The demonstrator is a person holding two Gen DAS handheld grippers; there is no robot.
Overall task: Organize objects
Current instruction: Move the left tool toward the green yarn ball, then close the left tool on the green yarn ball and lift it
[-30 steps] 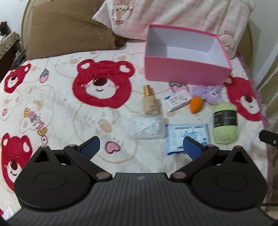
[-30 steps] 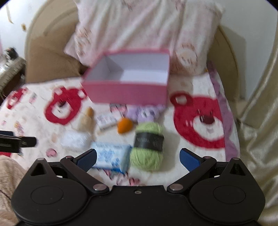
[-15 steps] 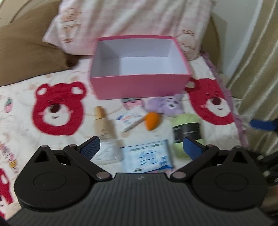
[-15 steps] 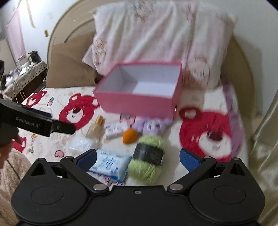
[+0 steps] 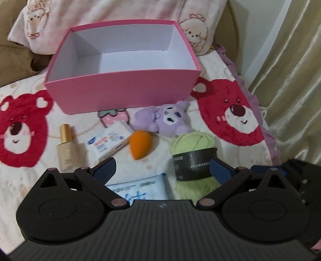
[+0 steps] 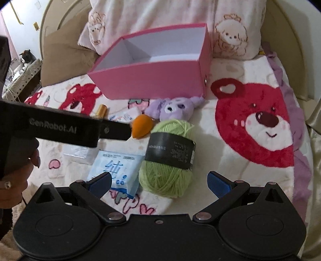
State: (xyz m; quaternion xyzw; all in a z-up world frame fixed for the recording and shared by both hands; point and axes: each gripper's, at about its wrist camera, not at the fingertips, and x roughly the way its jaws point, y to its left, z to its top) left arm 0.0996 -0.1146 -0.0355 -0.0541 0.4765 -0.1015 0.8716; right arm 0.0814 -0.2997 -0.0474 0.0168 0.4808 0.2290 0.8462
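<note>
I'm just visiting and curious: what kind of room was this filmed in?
Most likely a bedroom, with the work done on a bed. A bear-print blanket covers the soft surface, pillows lean against a curved headboard, and a curtain hangs at the side.

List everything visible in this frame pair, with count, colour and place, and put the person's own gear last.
box: 1, pink outside, white inside, nothing in it, at the back of the bed
plush toy: 1, purple, just in front of the box
yarn ball: 1, green with black band, nearest the right gripper
sponge: 1, orange, teardrop-shaped, left of the yarn
tissue pack: 1, light blue, left of the yarn
small carton: 1, white and blue, left of the sponge
bottle: 1, beige with gold cap, lying far left
clear bag: 1, transparent, under the left gripper
pillows: pink-patterned and brown, behind the box
left gripper: open
right gripper: open
</note>
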